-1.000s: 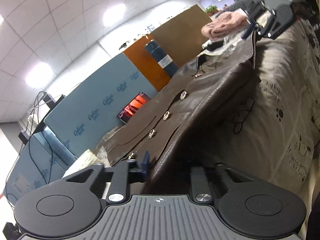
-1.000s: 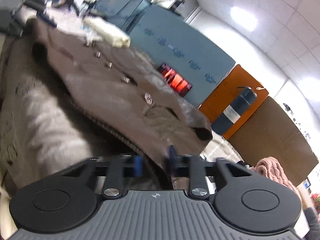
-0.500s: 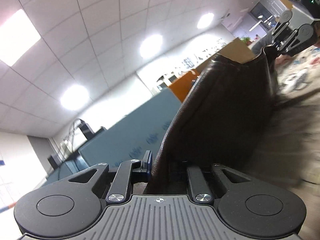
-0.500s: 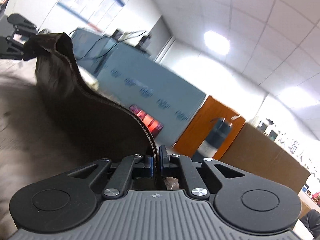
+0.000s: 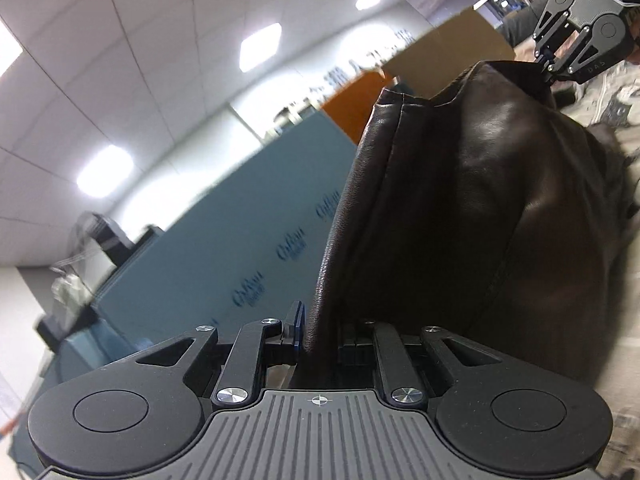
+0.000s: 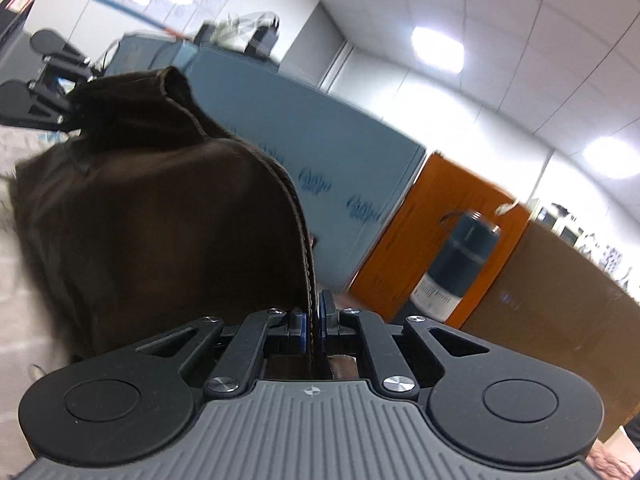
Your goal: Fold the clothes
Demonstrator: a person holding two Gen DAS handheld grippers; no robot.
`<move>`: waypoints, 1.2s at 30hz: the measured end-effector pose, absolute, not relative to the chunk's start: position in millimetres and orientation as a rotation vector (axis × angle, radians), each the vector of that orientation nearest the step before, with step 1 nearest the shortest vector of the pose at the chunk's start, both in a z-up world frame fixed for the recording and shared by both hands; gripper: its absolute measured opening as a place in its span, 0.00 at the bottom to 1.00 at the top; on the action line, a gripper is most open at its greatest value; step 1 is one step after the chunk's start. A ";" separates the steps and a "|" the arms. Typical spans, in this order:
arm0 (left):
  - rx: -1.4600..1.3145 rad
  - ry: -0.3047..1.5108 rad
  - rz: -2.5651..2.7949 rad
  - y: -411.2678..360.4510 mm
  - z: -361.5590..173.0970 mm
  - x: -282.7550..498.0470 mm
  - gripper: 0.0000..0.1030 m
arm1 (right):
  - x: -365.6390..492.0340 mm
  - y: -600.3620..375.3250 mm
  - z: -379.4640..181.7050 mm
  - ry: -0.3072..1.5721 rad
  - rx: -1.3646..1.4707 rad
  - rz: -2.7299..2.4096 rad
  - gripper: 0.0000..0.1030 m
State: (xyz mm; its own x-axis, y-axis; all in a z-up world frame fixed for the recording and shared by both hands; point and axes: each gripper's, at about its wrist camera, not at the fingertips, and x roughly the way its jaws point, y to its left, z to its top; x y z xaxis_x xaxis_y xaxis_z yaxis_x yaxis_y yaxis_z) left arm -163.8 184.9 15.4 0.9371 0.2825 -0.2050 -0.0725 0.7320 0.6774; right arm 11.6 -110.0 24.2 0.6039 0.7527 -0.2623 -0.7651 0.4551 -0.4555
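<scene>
Left claw (image 5: pixel 320 330): black two-finger unit with blue pads, jaws drawn in on a thick hem of the dark brown leather jacket (image 5: pixel 472 200); the fabric fills the gap between the fingers. The same claw shows at the far left of the right wrist view (image 6: pixel 68 114), gripping the jacket's other end.

Right claw (image 6: pixel 314 318): jaws pressed nearly together, pinching a thin stitched edge of the jacket (image 6: pixel 152 216) between the blue pads (image 6: pixel 329 312). It shows again at the far upper right of the left wrist view (image 5: pixel 550 66), closed on the jacket's top corner.

Jacket: held up off the surface, strung between the two claws, its long axis running from one claw to the other. The upper edge forms a ridge; the body hangs down from it in a bulging fold, smooth leather side toward the left wrist camera. The lower part meets the surface.

Surface: covered by a pale cloth with dark printed drawings (image 5: pixel 612 92), seen to the right of and beyond the jacket; blurred.

Room: white tiled ceiling with bright light panels (image 5: pixel 260 46); blue partition with printed logos (image 6: pixel 304 160); orange panel (image 6: pixel 432 232); brown board (image 6: pixel 560 312); dark blue cylinder with a white label (image 6: pixel 456 260) in front of the orange panel.
</scene>
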 end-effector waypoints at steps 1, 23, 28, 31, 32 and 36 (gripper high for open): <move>0.710 0.328 0.188 189.6 13.4 -154.3 0.14 | 18.2 -105.8 21.2 0.040 -0.576 0.938 0.05; 0.265 0.330 0.306 271.8 -10.2 -143.6 0.57 | 77.3 -126.9 -7.5 0.310 -0.258 0.976 0.36; -0.034 0.282 0.365 298.4 0.2 -151.6 0.65 | 83.5 -133.2 -5.4 0.347 -0.159 0.954 0.50; -0.230 0.258 0.338 315.1 3.5 -157.7 0.73 | 86.2 -135.9 -3.5 0.371 -0.103 0.940 0.55; -0.284 0.253 0.320 320.0 3.3 -159.5 0.74 | 87.2 -136.9 -2.6 0.379 -0.085 0.933 0.55; -0.426 0.264 0.252 334.1 -1.3 -160.2 0.74 | 91.4 -146.4 2.3 0.396 0.011 0.919 0.60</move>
State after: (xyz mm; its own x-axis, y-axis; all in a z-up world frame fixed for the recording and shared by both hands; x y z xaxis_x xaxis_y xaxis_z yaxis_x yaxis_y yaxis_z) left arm -160.2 334.1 -1.3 0.9351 0.1847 -0.3023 -0.2941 0.8805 -0.3717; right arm 91.4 -146.4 2.3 0.5400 0.7748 -0.3287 -0.7708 0.6121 0.1764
